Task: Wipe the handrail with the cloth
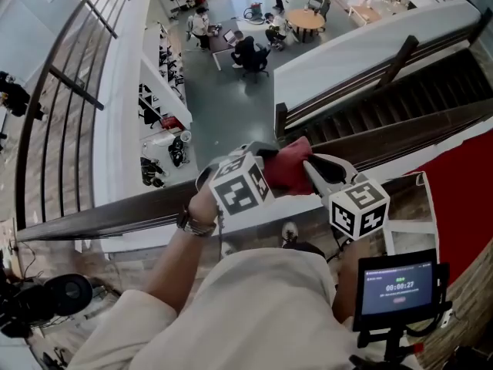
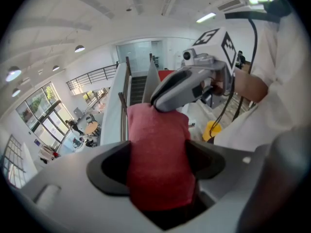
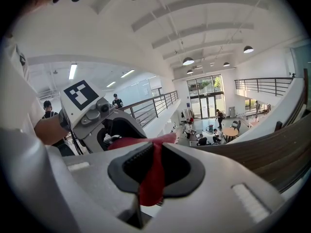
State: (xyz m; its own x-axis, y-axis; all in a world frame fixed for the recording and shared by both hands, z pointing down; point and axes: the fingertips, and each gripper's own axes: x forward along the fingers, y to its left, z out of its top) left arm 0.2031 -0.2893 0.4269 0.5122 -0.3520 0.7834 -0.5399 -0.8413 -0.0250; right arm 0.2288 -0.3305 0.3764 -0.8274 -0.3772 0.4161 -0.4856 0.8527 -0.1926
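Note:
In the head view a red cloth [image 1: 290, 169] is stretched between both grippers just above the dark wooden handrail [image 1: 115, 216], which runs from lower left to upper right. My left gripper [image 1: 267, 157] is shut on one end of it, and my right gripper [image 1: 312, 166] is shut on the other end. The left gripper view has the cloth [image 2: 158, 149] filling the gap between the jaws of the left gripper [image 2: 158, 178], with the right gripper [image 2: 187, 86] clamped on its far end. In the right gripper view a thin fold of cloth [image 3: 153, 171] is pinched by the right gripper [image 3: 153, 161]; the handrail [image 3: 272, 152] lies to the right.
Beyond the rail is a deep drop to a lower floor with people around a round table [image 1: 306, 19]. A staircase [image 1: 400, 102] descends at the right. A small screen [image 1: 398, 287] is mounted at lower right, and camera gear [image 1: 54, 297] sits at lower left.

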